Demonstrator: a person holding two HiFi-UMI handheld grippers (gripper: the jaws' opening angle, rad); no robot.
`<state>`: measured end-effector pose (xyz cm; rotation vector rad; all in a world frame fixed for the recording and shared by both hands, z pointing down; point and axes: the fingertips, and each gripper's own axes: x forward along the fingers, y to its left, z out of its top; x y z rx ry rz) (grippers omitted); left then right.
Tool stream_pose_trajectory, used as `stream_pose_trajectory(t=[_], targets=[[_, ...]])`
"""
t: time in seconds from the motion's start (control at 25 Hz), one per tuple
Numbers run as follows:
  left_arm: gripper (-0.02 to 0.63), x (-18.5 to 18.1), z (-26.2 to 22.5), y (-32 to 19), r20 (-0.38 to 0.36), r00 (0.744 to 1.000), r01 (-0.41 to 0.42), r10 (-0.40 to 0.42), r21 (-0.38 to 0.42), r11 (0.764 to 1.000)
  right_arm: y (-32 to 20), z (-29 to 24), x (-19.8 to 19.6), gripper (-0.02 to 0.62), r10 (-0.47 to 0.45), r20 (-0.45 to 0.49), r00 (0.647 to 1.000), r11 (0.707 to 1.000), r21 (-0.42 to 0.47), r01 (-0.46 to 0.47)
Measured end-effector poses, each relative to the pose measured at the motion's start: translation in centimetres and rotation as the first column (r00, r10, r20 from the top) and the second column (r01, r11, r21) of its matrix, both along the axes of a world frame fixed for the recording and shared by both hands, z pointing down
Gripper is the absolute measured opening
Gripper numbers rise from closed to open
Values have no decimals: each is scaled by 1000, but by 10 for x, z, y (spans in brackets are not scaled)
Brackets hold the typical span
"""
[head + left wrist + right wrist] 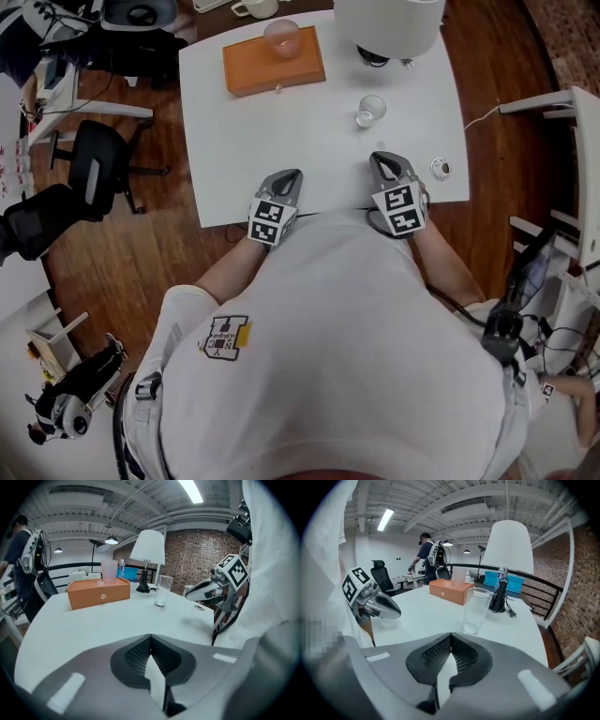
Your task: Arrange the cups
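A clear glass point(370, 110) stands upright on the white table point(244, 141), a short way beyond my right gripper point(381, 159). A pink frosted cup point(281, 37) stands on an orange box point(273, 62) at the far side. Both grippers hover near the table's front edge, jaws shut and empty; the left gripper point(292, 174) is to the left of the right one. In the right gripper view the clear glass point(476, 610) is just ahead, with the pink cup point(459, 576) on the box behind it. The left gripper view shows the glass point(162, 591) and the pink cup point(109, 570) farther off.
A white lamp point(389, 23) stands at the table's far right, its cable beside it. A small round cap point(440, 169) lies near the front right corner. A white mug point(253, 7) sits on another table beyond. A black office chair point(98, 169) is to the left on the wooden floor.
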<state>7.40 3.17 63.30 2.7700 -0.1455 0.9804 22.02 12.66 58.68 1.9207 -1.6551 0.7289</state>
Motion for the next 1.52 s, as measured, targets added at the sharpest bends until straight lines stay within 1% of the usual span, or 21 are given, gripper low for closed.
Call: stream_pose_trajectory(t=[0.08, 0.12, 0.16, 0.24, 0.32, 0.4, 0.48, 0.56, 0.64, 0.76, 0.84, 0.88, 0.92, 1.0, 1.08, 1.12, 1.32, 1.44, 1.52], targets=[[-2, -2, -1, 0, 0, 1000, 7, -7, 2, 1000, -1, -1, 8, 2, -34, -62, 997, 999, -14, 33], [-2, -4, -1, 0, 0, 1000, 12, -12, 4, 1000, -2, 0, 12, 17, -57, -89, 994, 998, -24, 55], [-2, -5, -1, 0, 1, 1000, 18, -18, 7, 1000, -4, 1, 16, 89, -83, -108, 991, 996, -36, 79], [-2, -9, -2, 0, 5, 999, 36, -36, 10, 999, -9, 7, 25, 178, -123, -124, 985, 992, -56, 117], [-2, -13, -3, 1, 10, 998, 54, -55, 11, 998, -15, 14, 35, 269, -136, -127, 983, 990, -60, 129], [-2, -18, -3, 0, 18, 997, 75, -75, 13, 997, -26, 24, 46, 335, -132, -118, 984, 991, -51, 127], [-2, -25, -3, -1, 29, 994, 104, -104, 15, 994, -40, 37, 52, 397, -135, -88, 987, 990, -51, 131], [-2, -34, -3, -3, 43, 990, 136, -137, 18, 991, -54, 52, 54, 441, -145, -55, 988, 988, -70, 141], [-2, -43, -4, -5, 53, 985, 165, -166, 24, 986, -66, 65, 55, 463, -152, -40, 988, 984, -95, 148], [-2, -52, -4, -3, 61, 977, 202, -203, 26, 979, -78, 77, 56, 474, -170, -28, 985, 981, -100, 166], [-2, -56, -3, 0, 63, 973, 222, -223, 24, 975, -77, 81, 59, 496, -160, 5, 987, 984, -73, 160], [-2, -58, -2, 2, 67, 971, 230, -231, 22, 973, -76, 80, 62, 495, -144, 27, 989, 988, -54, 145], [-2, -59, -1, 5, 72, 969, 236, -237, 17, 972, -76, 79, 64, 454, -129, 46, 991, 991, -33, 130], [-2, -58, 1, 11, 80, 967, 244, -244, 8, 970, -74, 76, 69, 409, -111, 51, 993, 994, -9, 111], [-2, -54, 1, 16, 83, 966, 244, -244, 6, 970, -72, 75, 76, 334, -97, 23, 995, 995, -5, 97], [-2, -53, -1, 17, 86, 966, 243, -242, 6, 970, -72, 75, 78, 314, -90, 8, 996, 996, -5, 90], [-2, -49, -2, 22, 92, 967, 240, -239, -3, 971, -75, 75, 74, 294, -98, -48, 994, 995, -9, 98], [-2, -48, 1, 25, 93, 968, 236, -234, -11, 972, -77, 73, 69, 267, -124, -58, 991, 992, -6, 124], [-2, -47, 3, 27, 93, 968, 234, -232, -15, 972, -78, 74, 68, 259, -130, -54, 990, 991, -12, 130]])
